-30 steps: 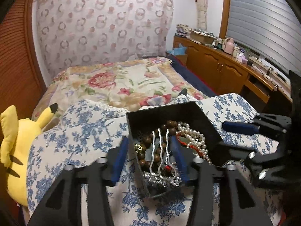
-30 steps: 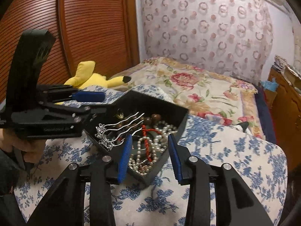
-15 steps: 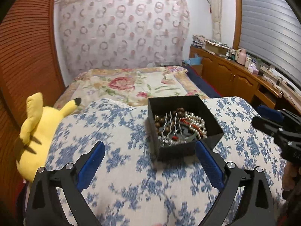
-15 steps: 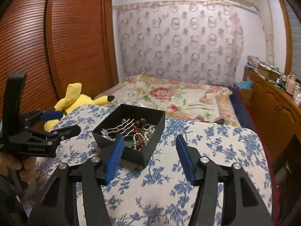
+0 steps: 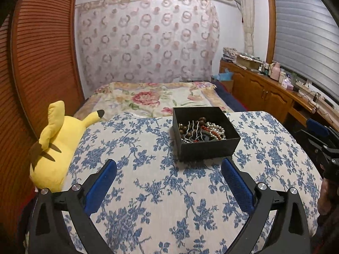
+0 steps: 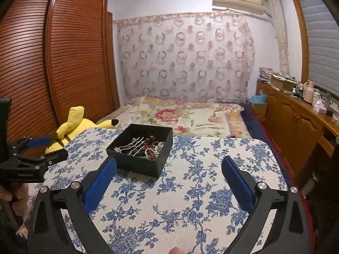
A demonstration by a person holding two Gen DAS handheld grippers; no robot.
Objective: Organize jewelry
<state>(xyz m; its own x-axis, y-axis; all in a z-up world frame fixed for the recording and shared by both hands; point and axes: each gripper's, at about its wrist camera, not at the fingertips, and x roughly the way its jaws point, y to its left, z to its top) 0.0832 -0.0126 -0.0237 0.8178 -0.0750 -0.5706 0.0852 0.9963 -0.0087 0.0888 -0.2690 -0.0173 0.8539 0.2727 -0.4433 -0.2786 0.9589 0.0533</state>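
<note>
Both grippers pulled back from the open black cardboard box since a second ago; then their fingers straddled it, now they sit short of it and spread far wider.

Left to right, landmark = box. Far left of box: yellow plush toy against the slatted wooden wardrobe. Near-left of box: left gripper, jaws spread wide, holding nothing. Box itself sits open on the blue-floral white cloth, no lid in view. Inside box: silver wavy hair fork, brown wooden bead string, white pearl strand, red cord piece, all heaped and overlapping. Near-right of box: right gripper, jaws also spread wide, empty.

No jewelry lies on cloth outside box. Scene fits all pieces gathered in, or pieces waiting to be sorted out; can't settle which.

If any piece is handled: pinch one item only, the rigid hair fork is easiest; strands tangle, so lift slowly and steady the box with the other gripper.
</note>
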